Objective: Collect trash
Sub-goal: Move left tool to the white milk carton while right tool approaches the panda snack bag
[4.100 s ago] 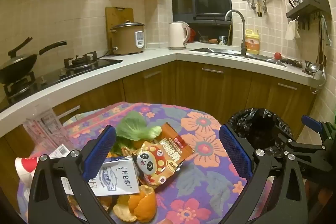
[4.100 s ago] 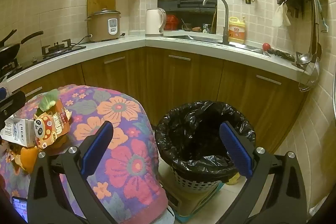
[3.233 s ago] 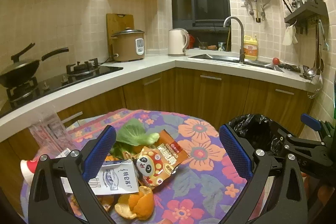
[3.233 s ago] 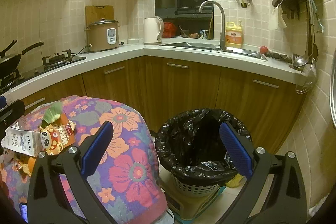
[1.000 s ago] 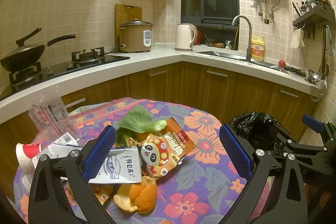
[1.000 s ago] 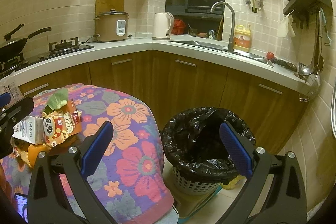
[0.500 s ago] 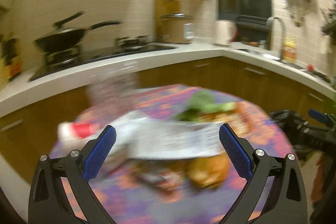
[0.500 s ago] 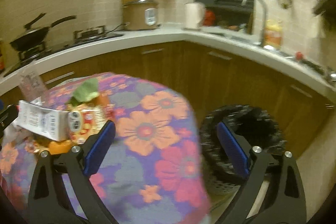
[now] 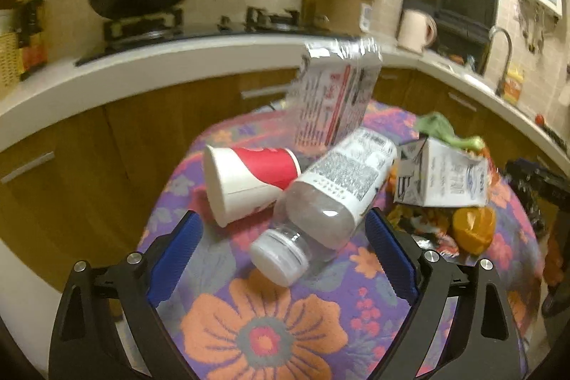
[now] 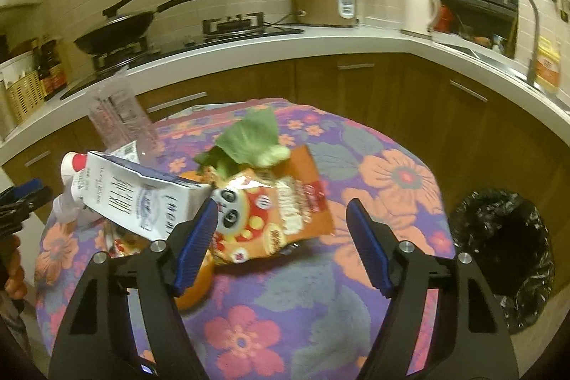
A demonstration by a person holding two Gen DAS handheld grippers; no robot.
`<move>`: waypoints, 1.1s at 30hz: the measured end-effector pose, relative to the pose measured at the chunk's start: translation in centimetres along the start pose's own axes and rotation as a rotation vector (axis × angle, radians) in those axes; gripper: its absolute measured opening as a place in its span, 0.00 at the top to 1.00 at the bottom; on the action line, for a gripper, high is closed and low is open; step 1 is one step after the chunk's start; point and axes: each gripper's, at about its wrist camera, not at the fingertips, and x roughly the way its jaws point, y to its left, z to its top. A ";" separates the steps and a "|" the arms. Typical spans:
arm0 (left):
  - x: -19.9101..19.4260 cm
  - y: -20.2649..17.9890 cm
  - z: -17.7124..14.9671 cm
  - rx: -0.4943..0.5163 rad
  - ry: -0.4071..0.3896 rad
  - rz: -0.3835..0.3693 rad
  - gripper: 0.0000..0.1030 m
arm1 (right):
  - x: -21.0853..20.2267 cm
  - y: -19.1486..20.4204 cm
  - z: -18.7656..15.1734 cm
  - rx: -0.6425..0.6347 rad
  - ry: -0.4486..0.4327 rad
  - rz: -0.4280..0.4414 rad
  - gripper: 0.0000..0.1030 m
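On the flowered tablecloth (image 9: 270, 337) a clear plastic bottle (image 9: 335, 187) lies on its side, cap toward me, against a red and white paper cup (image 9: 249, 180). My left gripper (image 9: 281, 259) is closing with the bottle's cap end between its jaws; the pads do not touch it. My right gripper (image 10: 281, 234) is also closing around the near end of an orange panda snack bag (image 10: 278, 209), without pressing on it. A white milk carton (image 10: 135, 202) leans on the bag. A green leaf (image 10: 249, 141) and orange peel (image 10: 194, 287) lie with them.
A bin lined with a black bag (image 10: 498, 237) stands on the floor right of the table. A clear printed wrapper (image 9: 335, 102) stands behind the cup. The white counter (image 10: 320, 41) with wok, rice cooker and kettle curves behind. A hand (image 10: 14, 276) holds the left gripper.
Both views have swung left and dropped toward the table. The left gripper went from the snack pile to the bottle and cup. The right turned from the bin to the snack bag, its jaws narrower.
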 end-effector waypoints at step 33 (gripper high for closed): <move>4.3 -9.5 2.8 0.089 0.047 -0.230 0.23 | 3.5 -2.9 0.7 -0.043 0.094 0.056 0.32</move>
